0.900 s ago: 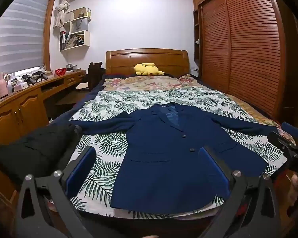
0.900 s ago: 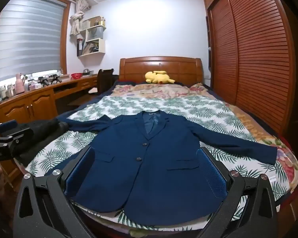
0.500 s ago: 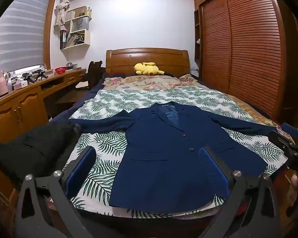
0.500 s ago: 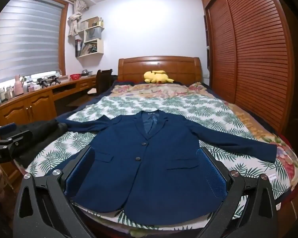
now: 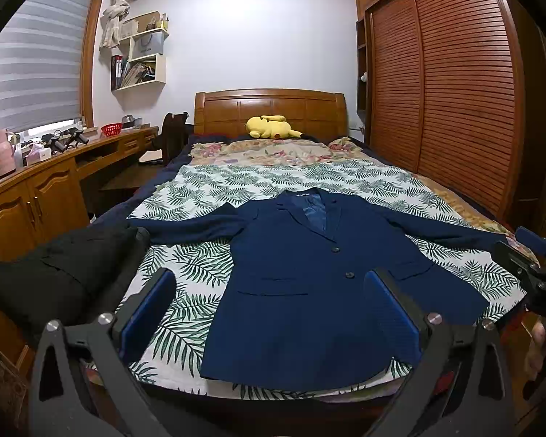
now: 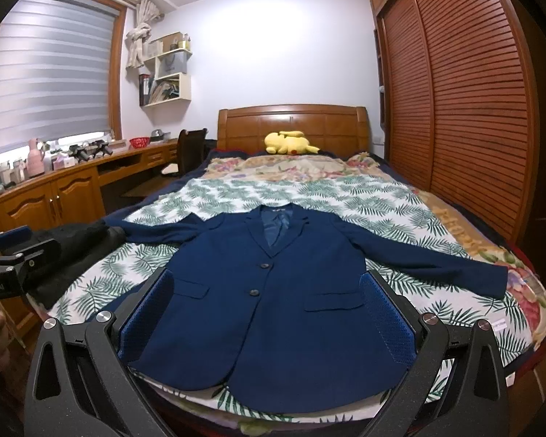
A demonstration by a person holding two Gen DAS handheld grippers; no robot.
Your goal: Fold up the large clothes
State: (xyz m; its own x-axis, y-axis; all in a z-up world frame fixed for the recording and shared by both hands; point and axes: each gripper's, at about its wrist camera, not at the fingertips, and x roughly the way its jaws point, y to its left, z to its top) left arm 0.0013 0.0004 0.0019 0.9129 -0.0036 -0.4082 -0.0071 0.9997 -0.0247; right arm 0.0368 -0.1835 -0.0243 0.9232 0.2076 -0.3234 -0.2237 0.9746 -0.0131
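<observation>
- Navy-blue jacket [image 6: 273, 309] lies flat and face up on the leaf-print sheet [image 6: 309, 196], collar toward the wooden headboard [image 6: 291, 123], hem at the near edge of the bed.
- Both sleeves are spread out to the sides, and two dark buttons [image 6: 265, 265] run down the closed front.
- My left gripper [image 5: 269, 313] hangs above the hem, jaws spread wide with nothing between the blue pads [image 5: 147, 313]; it touches no cloth.
- My right gripper [image 6: 265, 313] hovers over the lower front of the jacket, jaws released just as wide, and it holds nothing either.
- Left view: the right gripper shows at the right edge, near the jacket's far cuff, with fingers of my hand [image 5: 535, 349] wrapped below it.
- Right view: the left gripper shows at the left edge, beside a black garment [image 6: 76, 251] heaped on the bed's corner.
- Up by the headboard, a yellow plush toy [image 6: 289, 142] rests on the floral blanket [image 6: 291, 165].
- Louvred wardrobe doors [image 6: 455, 109] line the right wall; a wooden desk [image 6: 72, 182] runs under the window.
</observation>
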